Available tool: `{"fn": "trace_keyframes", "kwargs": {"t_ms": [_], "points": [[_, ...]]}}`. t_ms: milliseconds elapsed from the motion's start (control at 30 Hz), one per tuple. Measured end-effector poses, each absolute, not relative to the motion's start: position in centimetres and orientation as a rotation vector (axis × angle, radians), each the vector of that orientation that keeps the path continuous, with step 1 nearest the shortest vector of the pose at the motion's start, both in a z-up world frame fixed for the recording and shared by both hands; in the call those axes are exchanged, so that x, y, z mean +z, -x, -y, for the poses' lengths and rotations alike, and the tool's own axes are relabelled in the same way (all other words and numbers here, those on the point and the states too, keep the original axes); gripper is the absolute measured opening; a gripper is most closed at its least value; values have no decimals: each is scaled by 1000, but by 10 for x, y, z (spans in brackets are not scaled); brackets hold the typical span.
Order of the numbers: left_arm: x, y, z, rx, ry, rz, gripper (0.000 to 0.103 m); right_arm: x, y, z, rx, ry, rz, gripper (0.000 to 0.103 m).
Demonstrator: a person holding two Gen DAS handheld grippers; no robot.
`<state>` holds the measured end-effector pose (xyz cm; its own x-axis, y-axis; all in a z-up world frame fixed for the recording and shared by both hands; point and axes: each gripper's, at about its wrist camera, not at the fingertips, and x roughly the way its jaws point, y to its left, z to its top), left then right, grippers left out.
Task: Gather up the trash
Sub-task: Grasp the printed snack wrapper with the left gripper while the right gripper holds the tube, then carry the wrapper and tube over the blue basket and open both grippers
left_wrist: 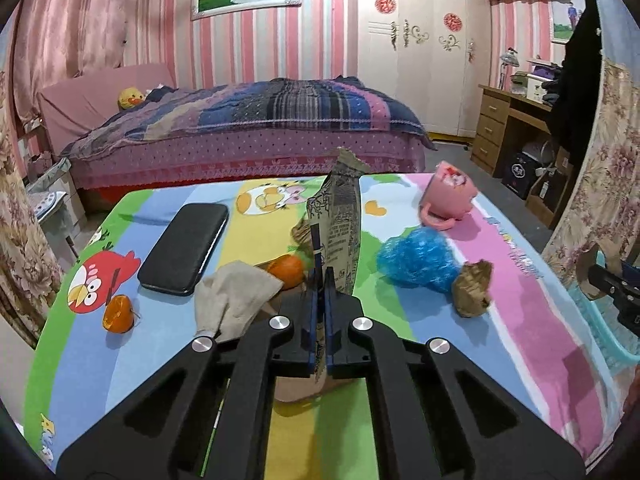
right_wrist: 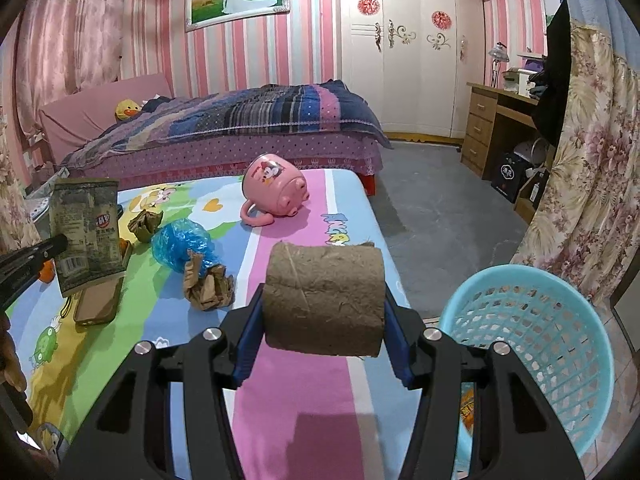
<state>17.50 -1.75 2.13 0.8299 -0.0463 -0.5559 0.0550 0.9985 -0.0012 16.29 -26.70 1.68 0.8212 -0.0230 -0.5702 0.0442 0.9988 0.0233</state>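
My left gripper (left_wrist: 320, 280) is shut on the lower edge of a flat printed snack packet (left_wrist: 340, 216), which stands upright above the cartoon tablecloth (left_wrist: 160, 360). The right wrist view shows the same packet (right_wrist: 86, 232) at far left. A brown cardboard roll (right_wrist: 324, 300) lies crosswise between the blue pads of my right gripper (right_wrist: 324, 320), which is shut on it near the table's right edge. A light blue mesh basket (right_wrist: 540, 320) stands just right of the table, below the roll. Blue plastic wrap (left_wrist: 418, 258) and crumpled brown paper (left_wrist: 472, 288) lie on the cloth.
On the table are a tipped pink mug (left_wrist: 448, 196), a black phone case (left_wrist: 184, 248), a grey cloth (left_wrist: 236, 296), an orange (left_wrist: 286, 270) and orange peel (left_wrist: 118, 314). A bed (left_wrist: 260, 120) stands beyond; a wooden desk (left_wrist: 504, 120) is at the right.
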Motion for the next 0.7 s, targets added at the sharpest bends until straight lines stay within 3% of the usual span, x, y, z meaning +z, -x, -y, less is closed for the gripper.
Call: {"fn": "trace_keyframes", "kwargs": {"t_ms": [700], "points": [[44,-125,181,-370,-145,-537,1,32,-103,392,-336,-79,-571,53]]}}
